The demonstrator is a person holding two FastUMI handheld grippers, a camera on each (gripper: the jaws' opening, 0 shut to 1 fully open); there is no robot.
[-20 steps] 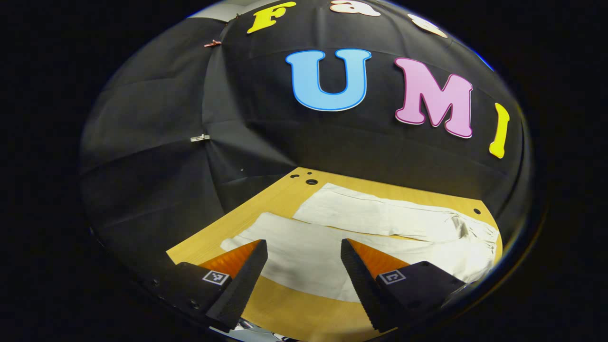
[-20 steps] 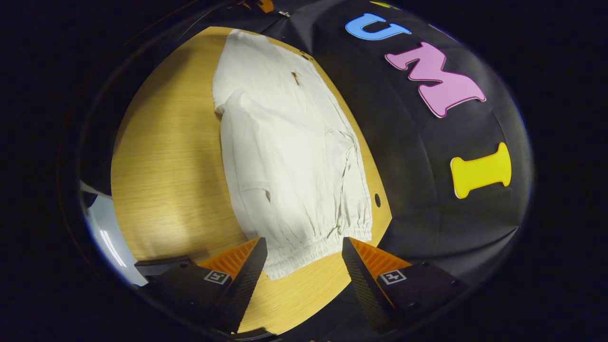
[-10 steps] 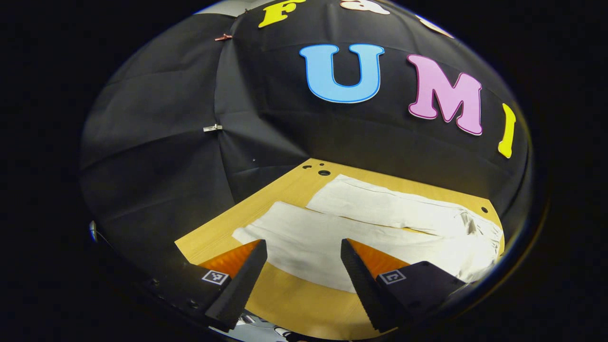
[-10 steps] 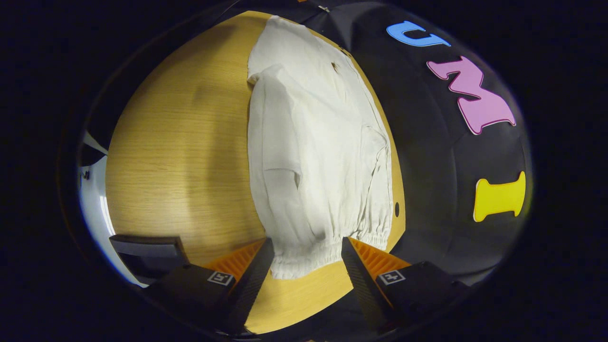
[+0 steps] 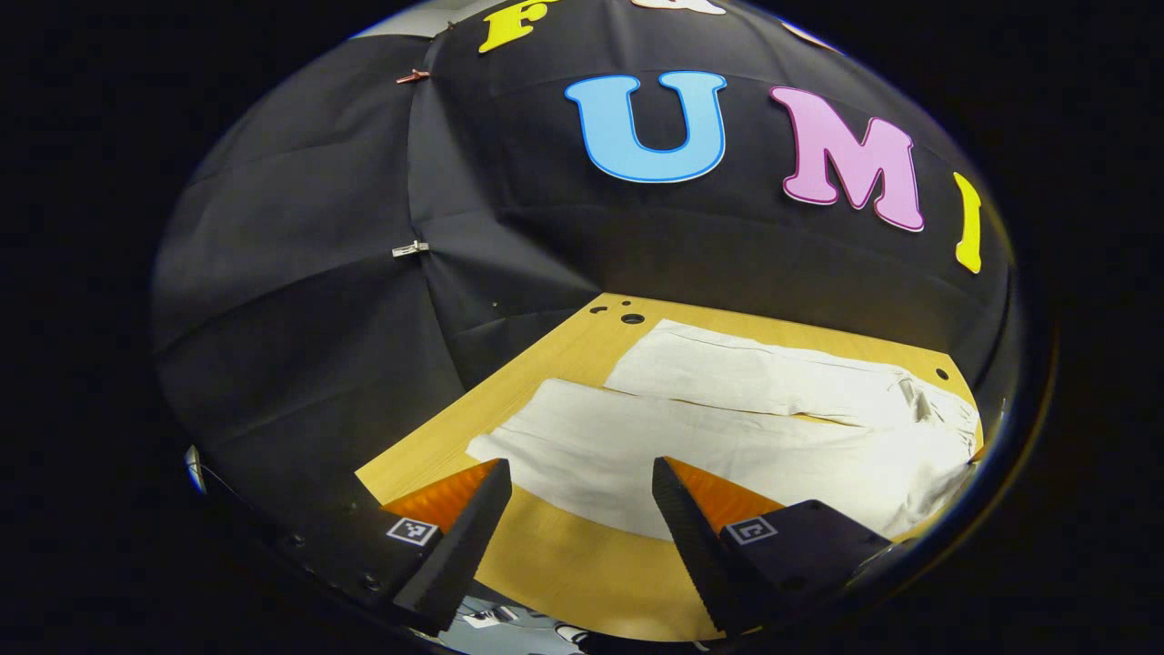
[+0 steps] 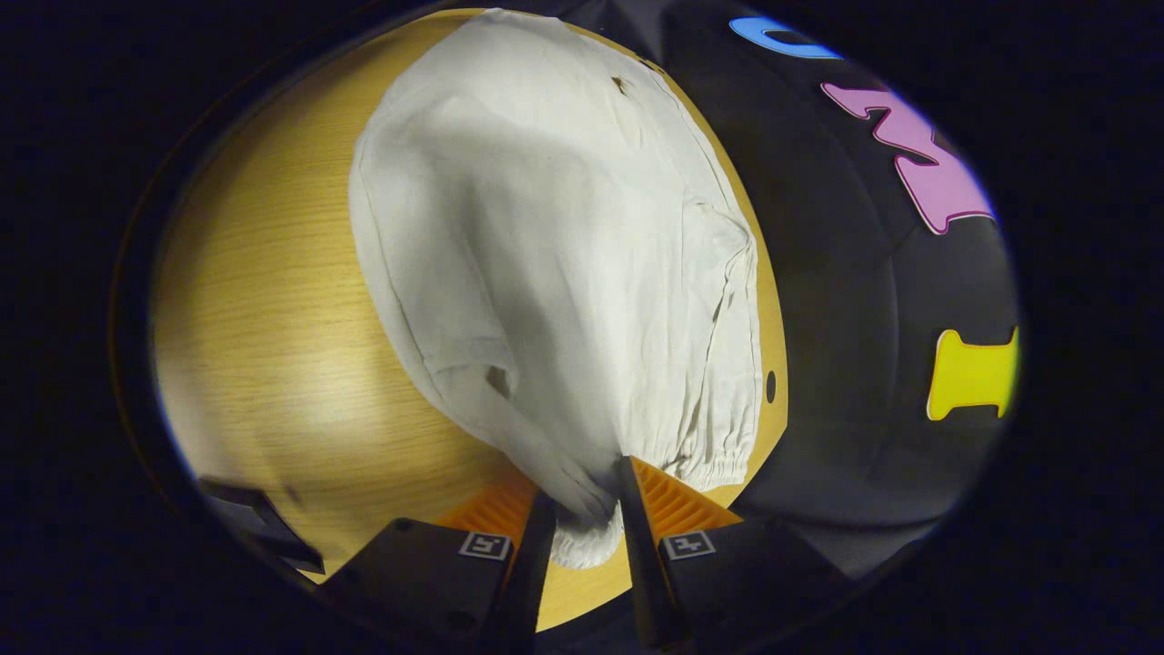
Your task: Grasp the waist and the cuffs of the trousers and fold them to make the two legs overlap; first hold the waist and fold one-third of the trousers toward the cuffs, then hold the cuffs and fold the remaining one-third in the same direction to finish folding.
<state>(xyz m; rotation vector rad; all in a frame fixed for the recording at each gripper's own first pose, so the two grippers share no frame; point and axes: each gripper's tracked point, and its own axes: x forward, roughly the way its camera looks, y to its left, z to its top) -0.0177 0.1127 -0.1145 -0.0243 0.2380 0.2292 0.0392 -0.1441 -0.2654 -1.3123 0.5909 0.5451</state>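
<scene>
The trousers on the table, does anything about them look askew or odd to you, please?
Mostly not. The trousers lie flat on the table, legs parted by a narrow gap. The waistband is bunched between the right gripper fingers, and a small dark mark shows near the far end.

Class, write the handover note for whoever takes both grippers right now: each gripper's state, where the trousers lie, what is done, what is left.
Right gripper: shut on the elastic waist of the white trousers, cloth bunched between its fingers.
Left gripper: open, above the wooden table, just short of the near leg; holding nothing.
Trousers lie spread on the table, legs side by side, not overlapped.
Done: waist grasped.
Left: grasp the cuffs, overlap the legs, then both thirds folds.
</scene>
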